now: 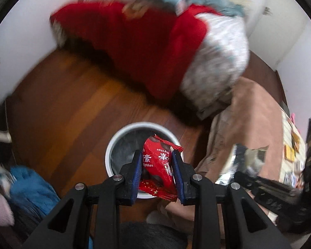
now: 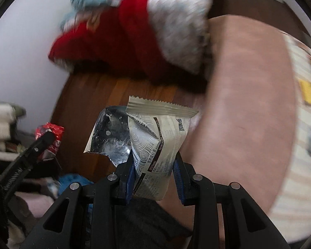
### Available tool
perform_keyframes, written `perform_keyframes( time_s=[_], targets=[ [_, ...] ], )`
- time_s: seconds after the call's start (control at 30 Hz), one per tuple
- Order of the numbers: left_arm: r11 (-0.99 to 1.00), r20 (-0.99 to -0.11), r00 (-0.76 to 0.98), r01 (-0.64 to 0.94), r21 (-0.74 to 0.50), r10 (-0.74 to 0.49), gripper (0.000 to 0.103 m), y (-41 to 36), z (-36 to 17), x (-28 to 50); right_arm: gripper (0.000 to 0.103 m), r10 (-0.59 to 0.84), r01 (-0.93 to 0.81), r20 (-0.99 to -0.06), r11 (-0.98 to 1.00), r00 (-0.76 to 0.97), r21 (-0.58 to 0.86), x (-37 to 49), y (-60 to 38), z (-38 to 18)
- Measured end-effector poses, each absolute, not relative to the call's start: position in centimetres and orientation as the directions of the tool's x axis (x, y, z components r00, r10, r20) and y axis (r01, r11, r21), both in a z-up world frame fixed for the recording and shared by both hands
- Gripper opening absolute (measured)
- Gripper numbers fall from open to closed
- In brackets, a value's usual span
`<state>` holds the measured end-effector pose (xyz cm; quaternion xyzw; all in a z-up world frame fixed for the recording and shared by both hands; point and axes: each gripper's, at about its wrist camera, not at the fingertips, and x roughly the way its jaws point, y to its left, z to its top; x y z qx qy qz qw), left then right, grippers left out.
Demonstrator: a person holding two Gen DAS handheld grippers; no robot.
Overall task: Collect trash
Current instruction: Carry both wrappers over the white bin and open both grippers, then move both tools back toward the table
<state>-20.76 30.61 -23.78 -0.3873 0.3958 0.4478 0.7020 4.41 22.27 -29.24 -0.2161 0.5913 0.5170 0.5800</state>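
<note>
Fingers [image 1: 137, 166] of the left gripper [image 1: 156, 173], black with blue pads, pinch a glossy red crinkled snack wrapper [image 1: 158, 164] printed with white characters. It hangs directly above a round white waste bin [image 1: 114, 143] with a dark liner, standing on the floor just below.

Blue-padded fingers [image 2: 131, 170] of the right gripper [image 2: 154, 171] clamp a beige printed foil snack packet [image 2: 155, 145], torn open so its silvery inner flap sticks out to one side, with a zigzag-cut seal along the top edge. This packet is off to the side of the bin, near a tan cloth-covered bed edge [image 2: 248, 103].

Judging by this, both pieces of trash are collected and the disposal step is in hand: the left fingers would need to spread to drop the red wrapper, then the right packet must be brought over the bin.

Beyond lies a polished reddish-brown wooden plank floor [image 1: 72, 103]. Farthest away, blurred, a heap of red, grey-speckled and teal soft fabric [image 1: 145, 47] rests against a white wall.
</note>
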Motion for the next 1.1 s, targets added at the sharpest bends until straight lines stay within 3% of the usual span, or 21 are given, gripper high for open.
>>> perform_keyframes(
  time_s=[0.2, 0.33, 0.37, 0.43, 0.47, 0.5, 0.57, 0.63, 0.73, 0.8, 0.93, 1.1],
  targets=[
    [0.175, -0.926, 0.363, -0.923, -0.343, 0.104, 0.025, 35.9, -32.8, -22.5, 0.035, 0.189, -0.895, -0.949, 0.328, -0.252, 0.303, -0.1, 29.2, -37.7],
    [0.105, -0.934, 0.357, -0.930, -0.353, 0.028, 0.026, 37.4, -37.0, -23.2, 0.035, 0.112, -0.915, -0.962, 0.299, -0.247, 0.270, -1.4, 32.2, -41.7],
    [0.085, -0.938, 0.346, -0.935, -0.344, 0.016, 0.032, 37.7, -37.9, -23.5, 0.035, 0.097, -0.918, -0.964, 0.295, -0.246, 0.264, -1.7, 32.5, -42.5],
    [0.051, -0.942, 0.336, -0.941, -0.336, 0.009, 0.059, 37.9, -38.6, -24.3, 0.035, 0.068, -0.927, -0.968, 0.281, -0.240, 0.250, -2.0, 33.4, -43.9],
    [0.033, -0.942, 0.336, -0.942, -0.335, 0.023, 0.079, 37.9, -38.7, -24.9, 0.039, 0.050, -0.928, -0.969, 0.278, -0.244, 0.248, -2.2, 33.8, -44.8],
    [0.022, -0.943, 0.332, -0.943, -0.332, 0.033, 0.089, 38.0, -38.7, -25.2, 0.043, 0.040, -0.930, -0.970, 0.279, -0.239, 0.241, -2.2, 33.9, -45.3],
    [0.016, -0.952, 0.303, -0.953, -0.303, 0.044, 0.092, 38.0, -38.6, -26.1, 0.065, 0.019, -0.933, -0.969, 0.268, -0.246, 0.242, -2.4, 34.5, -46.1],
    [0.013, -0.965, 0.253, -0.967, -0.253, 0.068, 0.099, 37.7, -38.1, -27.1, 0.077, 0.015, -0.934, -0.970, 0.263, -0.245, 0.240, -2.4, 34.9, -46.2],
    [0.019, -0.975, 0.176, -0.984, -0.175, 0.132, 0.101, 36.8, -36.8, -27.9, 0.098, 0.020, -0.931, -0.964, 0.253, -0.265, 0.261, -2.2, 35.0, -45.8],
    [0.027, -0.974, 0.139, -0.990, -0.136, 0.181, 0.101, 36.1, -35.8, -28.4, 0.103, 0.027, -0.931, -0.961, 0.242, -0.275, 0.273, -2.3, 35.0, -45.2],
    [0.050, -0.966, 0.061, -0.997, -0.050, 0.251, 0.101, 34.4, -34.2, -28.2, 0.103, 0.036, -0.947, -0.970, 0.212, -0.240, 0.242, -2.3, 35.0, -44.0],
    [0.074, -0.961, 0.061, -0.996, -0.043, 0.269, 0.101, 32.8, -33.0, -28.0, 0.103, 0.040, -0.977, -0.988, 0.148, -0.151, 0.155, -2.9, 33.9, -42.3]
  ],
)
